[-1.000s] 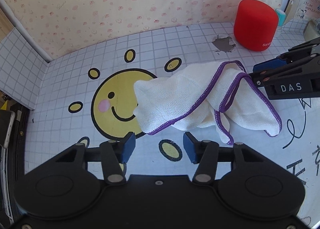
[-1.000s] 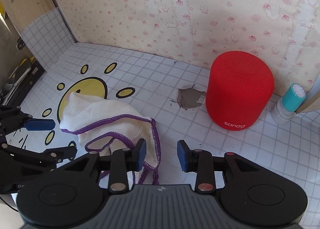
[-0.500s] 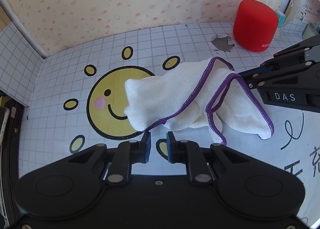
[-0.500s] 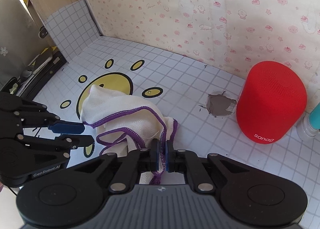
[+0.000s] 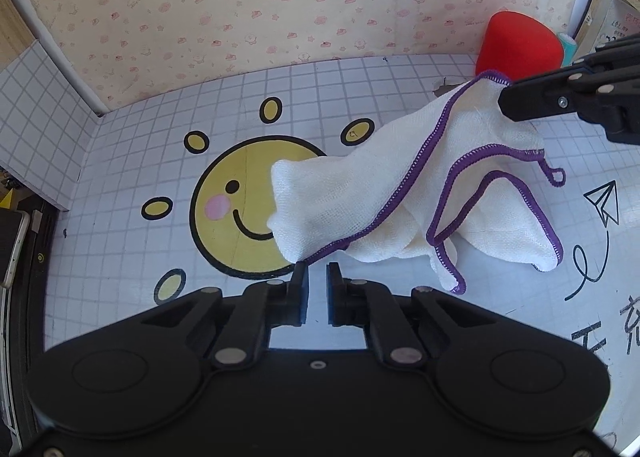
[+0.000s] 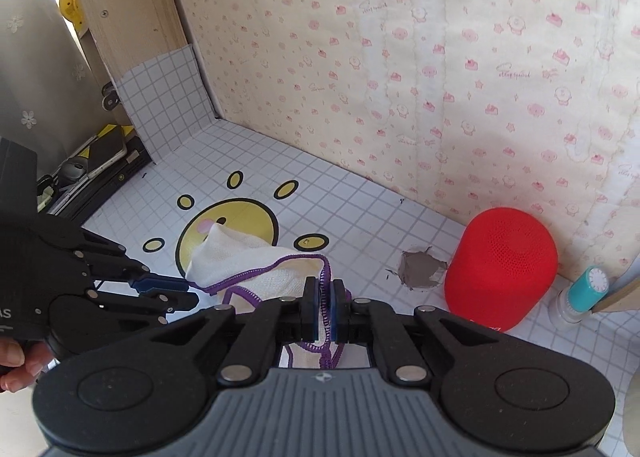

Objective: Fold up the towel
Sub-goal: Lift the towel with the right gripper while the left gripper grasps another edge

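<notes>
Both grippers, left (image 5: 317, 277) and right (image 6: 327, 299), pinch towel (image 5: 404, 193) corners aloft; only right view shows fingers (image 6: 16, 361).

Both views are bright and evenly lit by soft daylight, with the tabletop (image 5: 120, 161) washed pale and the wallpapered wall (image 6: 440, 57) a little overexposed, and only faint, diffuse shadows. Strong fisheye distortion bows the far wall line and the grid of the tabletop, and dark vignetted corners cut off the near edges of each view. Focus is sharp through the centre, softening slightly toward the rims; the red speaker (image 6: 500, 269) shows a mild sheen on top but no hard glare.
</notes>
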Action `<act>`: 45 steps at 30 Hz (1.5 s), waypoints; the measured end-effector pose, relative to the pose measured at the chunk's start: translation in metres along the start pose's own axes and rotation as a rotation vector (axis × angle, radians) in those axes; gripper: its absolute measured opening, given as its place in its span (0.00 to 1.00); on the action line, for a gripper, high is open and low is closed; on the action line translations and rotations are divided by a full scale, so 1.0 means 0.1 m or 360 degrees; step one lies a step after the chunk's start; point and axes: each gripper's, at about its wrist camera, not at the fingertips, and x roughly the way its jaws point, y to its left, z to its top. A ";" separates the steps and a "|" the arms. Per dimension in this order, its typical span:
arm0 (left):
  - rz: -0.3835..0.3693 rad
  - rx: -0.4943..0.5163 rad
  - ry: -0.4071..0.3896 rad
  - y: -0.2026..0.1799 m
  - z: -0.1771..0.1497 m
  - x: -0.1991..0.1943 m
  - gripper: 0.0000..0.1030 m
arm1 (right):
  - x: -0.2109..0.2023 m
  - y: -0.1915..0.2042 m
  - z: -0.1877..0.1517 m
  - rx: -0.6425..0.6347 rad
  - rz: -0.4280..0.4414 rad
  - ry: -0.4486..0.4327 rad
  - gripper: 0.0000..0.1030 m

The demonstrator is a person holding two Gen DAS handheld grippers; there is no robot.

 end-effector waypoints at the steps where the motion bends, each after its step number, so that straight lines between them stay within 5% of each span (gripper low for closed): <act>1: -0.0004 0.0003 -0.0005 -0.01 0.00 -0.01 0.10 | -0.04 0.02 0.02 -0.0013 -0.0004 -0.0008 0.04; 28: -0.0111 0.0045 -0.0191 0.17 0.02 -0.13 0.11 | -0.56 0.52 0.01 -0.0090 -0.0042 -0.0066 0.04; 32: -0.0108 0.0105 -0.0201 0.10 -0.02 -0.16 0.21 | -0.57 0.53 -0.03 -0.0057 -0.0037 -0.0073 0.04; 45: -0.0059 0.0135 -0.0290 0.14 0.04 -0.24 0.25 | -0.57 0.49 -0.07 -0.0006 -0.0041 -0.0069 0.04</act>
